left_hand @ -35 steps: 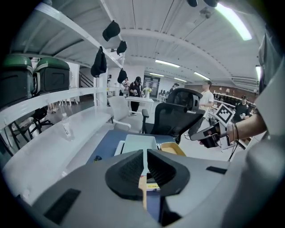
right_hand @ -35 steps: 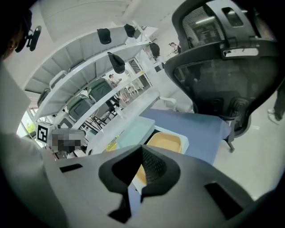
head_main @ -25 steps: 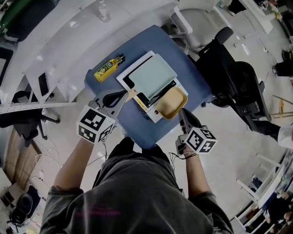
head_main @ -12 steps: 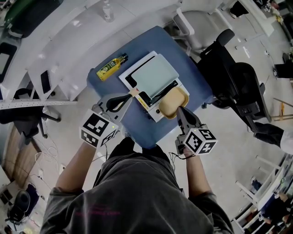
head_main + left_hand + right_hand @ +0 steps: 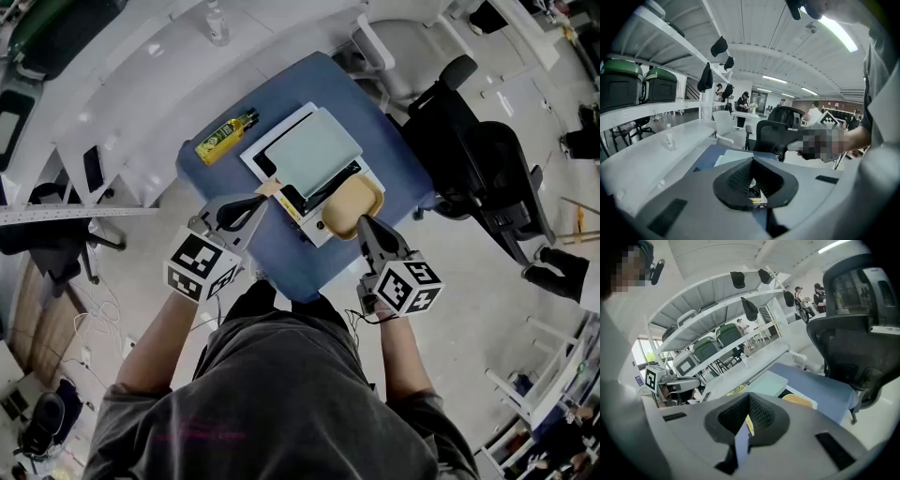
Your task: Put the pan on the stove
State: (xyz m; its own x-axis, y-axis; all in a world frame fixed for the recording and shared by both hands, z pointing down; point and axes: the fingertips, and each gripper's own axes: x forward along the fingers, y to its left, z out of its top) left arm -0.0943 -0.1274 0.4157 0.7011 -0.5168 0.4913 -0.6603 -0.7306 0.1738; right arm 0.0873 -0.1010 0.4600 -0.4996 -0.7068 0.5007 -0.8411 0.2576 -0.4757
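Observation:
A tan, rounded-square pan [image 5: 352, 205] sits at the near right corner of the white stove [image 5: 265, 142], which lies on the blue table [image 5: 281, 255]. A pale green flat slab [image 5: 314, 153] covers most of the stove's black top. My right gripper [image 5: 363, 225] is shut and empty, its tips at the pan's near rim; whether they touch it I cannot tell. In the right gripper view the pan [image 5: 797, 401] lies just past the jaws [image 5: 749, 398]. My left gripper [image 5: 262, 200] is shut and empty at the stove's near left edge, beside a small wooden handle [image 5: 272, 188].
A yellow oil bottle [image 5: 223, 137] lies on the table left of the stove. A black office chair [image 5: 469, 141] stands at the table's right, a white chair [image 5: 384, 42] behind it. White desks with a water bottle [image 5: 218, 23] curve along the left.
My right gripper has crept a little up and left toward the pan and rolled slightly. The left gripper stays where it was.

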